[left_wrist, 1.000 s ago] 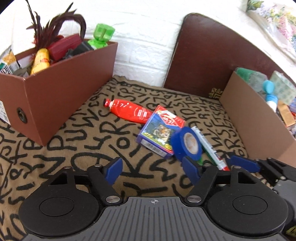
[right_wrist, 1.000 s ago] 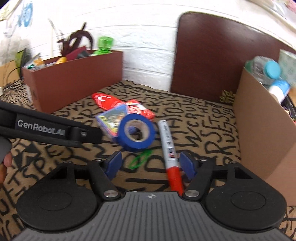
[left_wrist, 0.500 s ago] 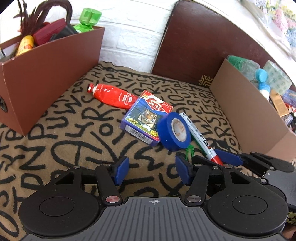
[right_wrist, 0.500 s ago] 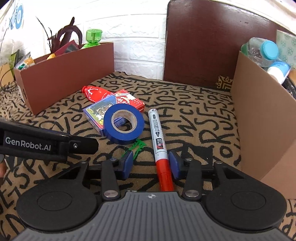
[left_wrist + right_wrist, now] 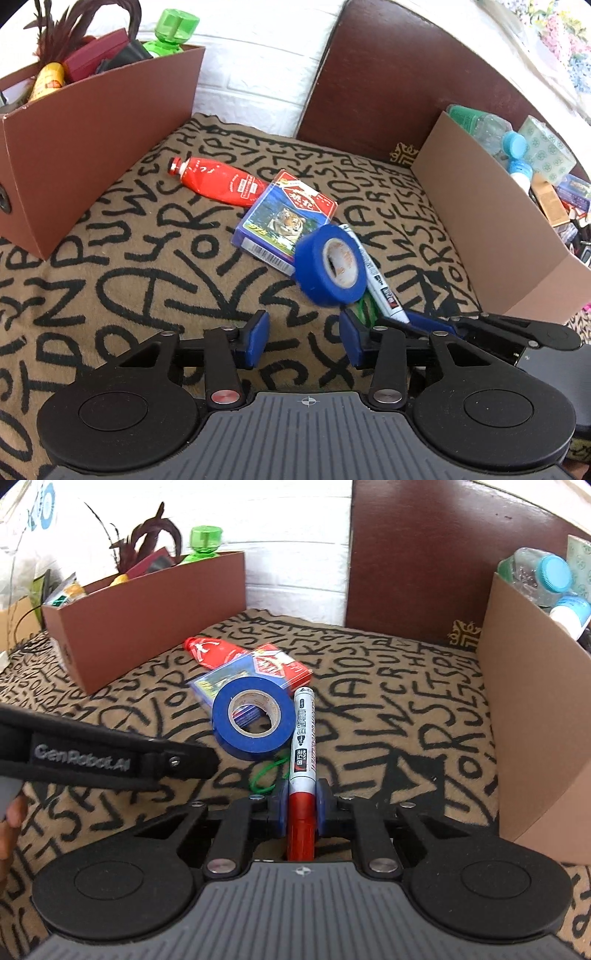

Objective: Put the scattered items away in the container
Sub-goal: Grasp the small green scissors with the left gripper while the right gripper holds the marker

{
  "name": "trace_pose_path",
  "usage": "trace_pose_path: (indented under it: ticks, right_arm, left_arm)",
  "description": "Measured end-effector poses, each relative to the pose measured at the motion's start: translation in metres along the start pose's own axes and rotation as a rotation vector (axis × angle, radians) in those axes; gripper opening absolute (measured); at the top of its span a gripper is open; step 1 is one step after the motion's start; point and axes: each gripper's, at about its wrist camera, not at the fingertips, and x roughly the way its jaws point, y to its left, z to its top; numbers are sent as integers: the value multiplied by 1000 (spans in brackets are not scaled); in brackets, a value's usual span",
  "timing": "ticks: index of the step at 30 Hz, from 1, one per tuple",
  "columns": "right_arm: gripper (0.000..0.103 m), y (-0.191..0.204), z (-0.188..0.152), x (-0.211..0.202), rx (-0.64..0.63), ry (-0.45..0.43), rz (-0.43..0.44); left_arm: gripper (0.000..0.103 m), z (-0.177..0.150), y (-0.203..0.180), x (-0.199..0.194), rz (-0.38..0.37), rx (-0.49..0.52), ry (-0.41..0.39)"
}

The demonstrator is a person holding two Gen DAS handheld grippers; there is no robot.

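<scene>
My right gripper (image 5: 301, 805) is shut on the red-capped white marker (image 5: 303, 746), which lies on the lettered cloth. A blue tape roll (image 5: 253, 720) leans beside the marker; it also shows in the left wrist view (image 5: 330, 264). Behind it lie a tiger-print card box (image 5: 286, 218) and a red tube (image 5: 218, 179). A green twist tie (image 5: 267, 773) lies by the marker. My left gripper (image 5: 303, 343) is open and empty, just in front of the tape roll. The right gripper's fingers (image 5: 432, 323) show at the marker (image 5: 380, 284) in the left wrist view.
A dark brown box (image 5: 92, 122) full of items stands at the left. A tan cardboard box (image 5: 491, 229) with bottles and packets stands at the right. A dark brown board (image 5: 388, 81) leans on the white brick wall behind. The left gripper's arm (image 5: 92, 753) crosses the right wrist view.
My right gripper has closed its jaws onto the marker's red cap end. My left gripper has narrowed its opening a little and shifted closer to the tape roll.
</scene>
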Motion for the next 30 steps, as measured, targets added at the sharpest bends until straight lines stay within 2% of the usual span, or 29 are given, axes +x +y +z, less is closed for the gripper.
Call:
trace_pose_path:
  ticks: [8,10,13,14,16,17,18,21,23,24,25,26,27,30]
  right_arm:
    - [17,-5,-1,-6,34,-9,-58]
    - [18,-6,-2,-7,29,-8,-62]
    - [18,-7,-4,-9,9,-7,-79]
    - [18,-7,-5,-9,9,-6,-78]
    - [18,-9,-6,-9,9,-5,-75]
    - [18,-9,-7,-9,9,-6,-75]
    - [18,-9,-7,-9,9,-6,-73]
    - [18,-10,-8,-8,10,-7,-70]
    - [18,-10,-8,-8,10,-8,-71]
    - [18,-9,-7,-8,9,-8,-72]
    - [18,-9,-8,-8,9,-9,-73]
    - [18,-9,-8,-8,11,-9,-73]
    - [18,-9,-8,-8,12,-9,-72]
    - [18,-10,-8,-10,14,-8,-70]
  left_arm:
    - [57,3,-20,6,-69,47,24]
    - [49,3,-24,12,-104,48,34]
    - [48,3,-27,22,-140,35,52]
    - [42,3,-27,26,-144,28,58]
    - [25,5,-29,33,-138,29,53]
    - [13,6,-29,36,-129,35,50]
    - [10,7,-29,38,-128,36,47]
    - [9,9,-28,41,-128,32,39]
    - [15,8,-31,41,-111,39,24]
    - [21,7,-33,42,-109,42,20]
    - [21,7,-35,42,-105,54,17]
    - [21,7,-37,42,-97,72,16]
    - [9,7,-38,43,-93,90,17]
    - [5,10,-34,44,-93,70,27]
